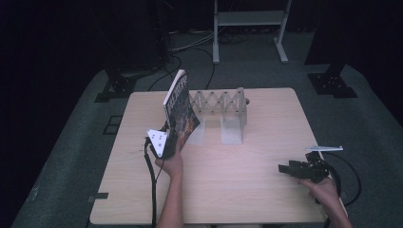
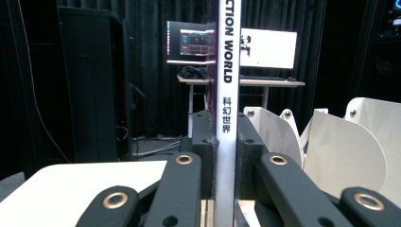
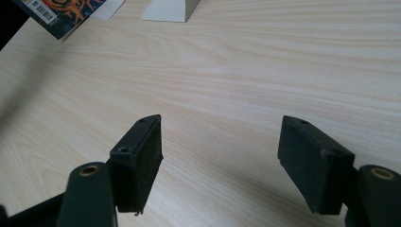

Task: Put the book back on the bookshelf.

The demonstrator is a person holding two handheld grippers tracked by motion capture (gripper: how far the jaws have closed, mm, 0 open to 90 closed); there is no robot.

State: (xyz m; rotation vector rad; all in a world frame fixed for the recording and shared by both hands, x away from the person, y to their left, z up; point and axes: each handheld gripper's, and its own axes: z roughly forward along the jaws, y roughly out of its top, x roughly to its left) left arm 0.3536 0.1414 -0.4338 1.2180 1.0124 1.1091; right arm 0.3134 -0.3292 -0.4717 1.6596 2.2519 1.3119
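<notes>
A magazine (image 1: pixel 179 109) with a dark, orange-patterned cover stands upright above the table, left of centre. My left gripper (image 1: pixel 166 142) is shut on its lower edge; in the left gripper view the white spine (image 2: pixel 227 94) is pinched between both black pads. A white expanding file rack (image 1: pixel 223 111) stands just right of the magazine, and its white dividers (image 2: pixel 340 151) rise to the right of the jaws. My right gripper (image 1: pixel 290 169) rests low at the table's right front, open, with bare wood between its pads (image 3: pixel 142 156). A corner of the magazine (image 3: pixel 61 14) lies at the top left of the right gripper view.
The light wooden table (image 1: pixel 256 190) has bare surface across its front and right. A white metal stand (image 1: pixel 249 23) is on the floor behind it. Cables run across the grey floor. A desk with lit monitors (image 2: pixel 265 47) stands far off.
</notes>
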